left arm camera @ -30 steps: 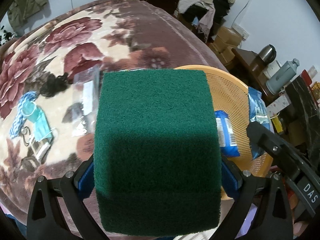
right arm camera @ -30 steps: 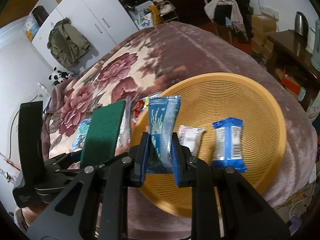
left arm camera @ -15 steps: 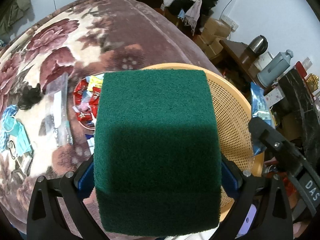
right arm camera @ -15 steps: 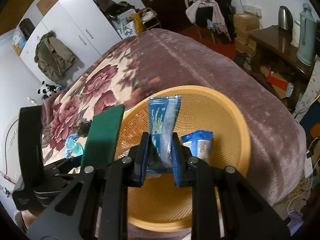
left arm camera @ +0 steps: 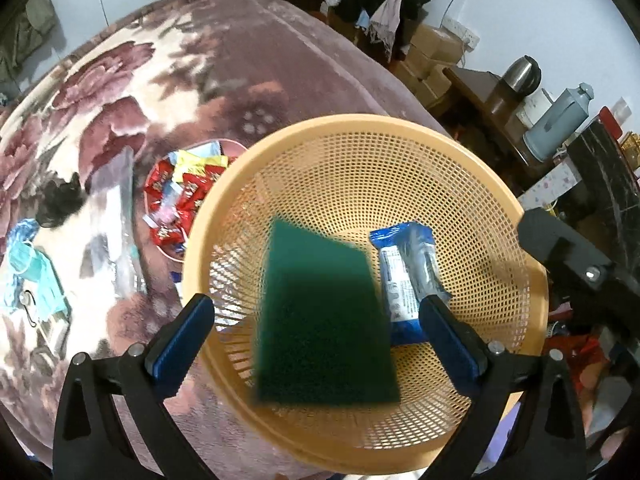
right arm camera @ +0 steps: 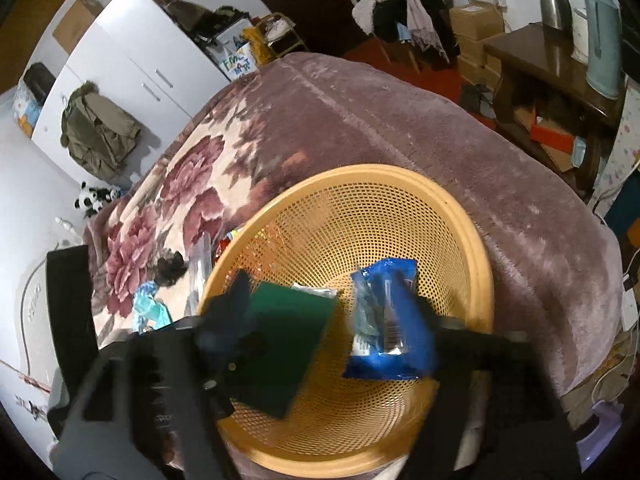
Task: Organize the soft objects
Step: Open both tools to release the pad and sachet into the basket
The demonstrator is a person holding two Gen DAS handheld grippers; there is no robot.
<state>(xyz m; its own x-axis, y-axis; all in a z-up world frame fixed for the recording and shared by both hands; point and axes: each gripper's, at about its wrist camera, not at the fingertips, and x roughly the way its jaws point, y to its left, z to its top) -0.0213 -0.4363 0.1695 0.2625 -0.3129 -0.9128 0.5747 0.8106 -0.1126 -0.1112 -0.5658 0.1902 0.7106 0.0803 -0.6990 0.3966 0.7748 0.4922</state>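
While both grippers hang spread over the basket [left arm camera: 516,216], left gripper [left arm camera: 316,320] released the pad [left arm camera: 324,320]; right gripper [right arm camera: 332,320], opening, frees the packet [right arm camera: 384,320].

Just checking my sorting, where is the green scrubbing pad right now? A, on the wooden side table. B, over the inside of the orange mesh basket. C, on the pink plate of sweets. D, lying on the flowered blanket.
B: the green scrubbing pad shows against the mesh of the orange basket, between the open fingers of the left gripper, beside a blue packet.
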